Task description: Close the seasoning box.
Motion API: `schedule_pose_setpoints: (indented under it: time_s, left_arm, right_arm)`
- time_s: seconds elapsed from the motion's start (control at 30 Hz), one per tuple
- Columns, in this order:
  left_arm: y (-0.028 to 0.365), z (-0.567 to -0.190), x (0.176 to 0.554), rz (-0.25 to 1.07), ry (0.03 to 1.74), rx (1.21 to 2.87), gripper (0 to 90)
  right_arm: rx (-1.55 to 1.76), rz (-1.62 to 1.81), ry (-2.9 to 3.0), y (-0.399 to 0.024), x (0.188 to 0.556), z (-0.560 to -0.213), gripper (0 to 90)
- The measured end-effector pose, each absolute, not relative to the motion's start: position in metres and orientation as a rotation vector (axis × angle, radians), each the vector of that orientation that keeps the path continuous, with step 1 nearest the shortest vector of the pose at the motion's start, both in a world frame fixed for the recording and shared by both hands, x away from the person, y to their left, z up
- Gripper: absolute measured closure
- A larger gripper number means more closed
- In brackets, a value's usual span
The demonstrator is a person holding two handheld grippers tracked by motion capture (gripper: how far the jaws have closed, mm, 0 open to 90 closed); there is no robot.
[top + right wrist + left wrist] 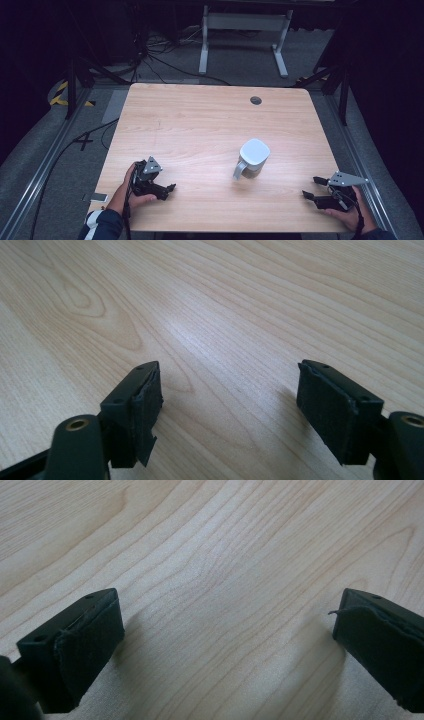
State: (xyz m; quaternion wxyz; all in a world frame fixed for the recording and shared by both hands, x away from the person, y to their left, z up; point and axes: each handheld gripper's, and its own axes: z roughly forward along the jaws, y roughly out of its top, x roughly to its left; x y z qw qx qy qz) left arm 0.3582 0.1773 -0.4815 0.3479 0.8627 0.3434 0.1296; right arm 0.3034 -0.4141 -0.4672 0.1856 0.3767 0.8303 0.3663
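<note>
One white mug (252,157) stands on a light wooden table (200,120), a little right of the middle and toward the near edge. It has a rounded, squarish top and a curved handle (239,170) that points toward the person's side. The top looks flat and white; whether it is a lid cannot be told. Nothing touches the mug.

Two claws rest near the table's near edge, one on each side of the mug and both well apart from it. The left claw (170,189) is black with a grey three-cornered plate on top, held by the person's left hand (131,192), whose sleeve is striped dark and white. In the left gripper view its two black jaws stand wide apart with bare wood grain between them, so the left claw (227,630) is open and holds nothing. The jaw pads look like soft, slightly frayed black padding.

The right claw (311,187), also black with a grey plate, is held by the right hand (350,212) at the table's near right corner. In the right gripper view the right claw (230,400) is likewise spread open over bare wood.

The table has rounded corners and one small round dark hole (256,100) near its far edge. Beyond it, on grey carpet, are one white metal frame (245,35) and loose black cables (160,50).
</note>
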Motion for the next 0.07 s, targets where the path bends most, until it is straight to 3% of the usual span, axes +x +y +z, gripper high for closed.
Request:
schedule_pose_setpoints:
  time_s: [0.07]
  left_arm:
    - [0.1773, -0.4815, 0.3582, 0.336, 0.891, 2.237, 0.2]
  right_arm:
    - [1.061, 1.032, 2.339, -0.4141, 0.3034, -0.4672, 26.0]
